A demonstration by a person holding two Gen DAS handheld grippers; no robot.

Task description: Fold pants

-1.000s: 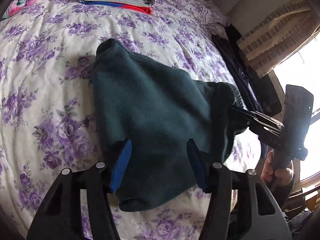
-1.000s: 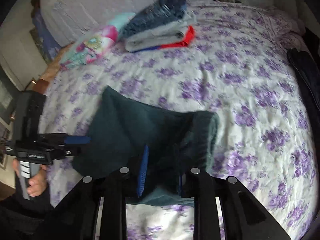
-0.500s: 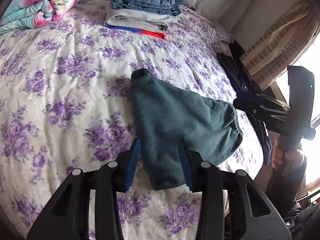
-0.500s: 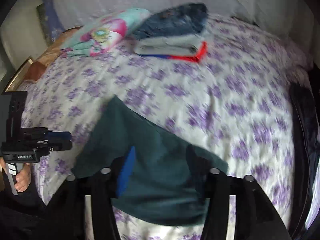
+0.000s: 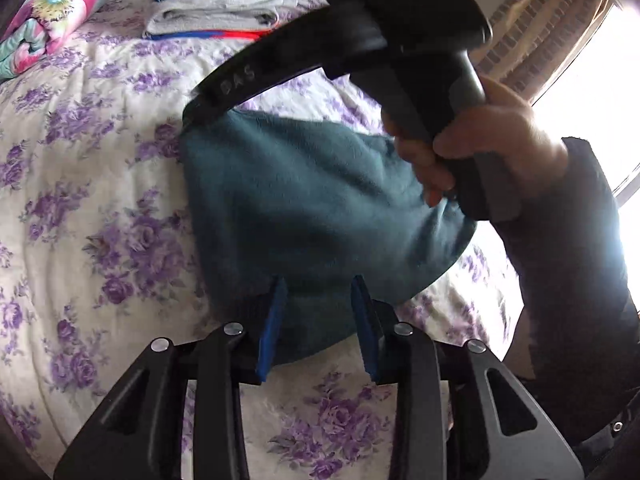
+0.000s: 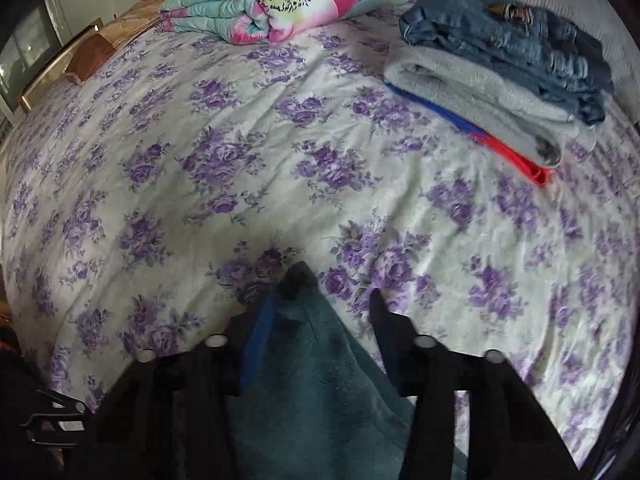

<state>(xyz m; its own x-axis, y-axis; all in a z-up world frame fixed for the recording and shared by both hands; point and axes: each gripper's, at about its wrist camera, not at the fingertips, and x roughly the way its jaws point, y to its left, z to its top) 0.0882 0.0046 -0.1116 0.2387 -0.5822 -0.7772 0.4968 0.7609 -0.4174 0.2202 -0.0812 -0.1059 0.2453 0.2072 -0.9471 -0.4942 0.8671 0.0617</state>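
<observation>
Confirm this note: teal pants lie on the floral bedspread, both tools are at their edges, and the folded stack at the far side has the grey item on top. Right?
Not quite. In the right wrist view, the jeans top the folded stack, with the grey item beneath. Otherwise correct: teal pants on the floral bedspread, left tool and right tool at their edges.

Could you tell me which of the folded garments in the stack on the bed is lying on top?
The blue jeans are on top. Beneath them lies the grey fleece garment, and the red-and-blue one is at the bottom, showing only its edge.
</observation>
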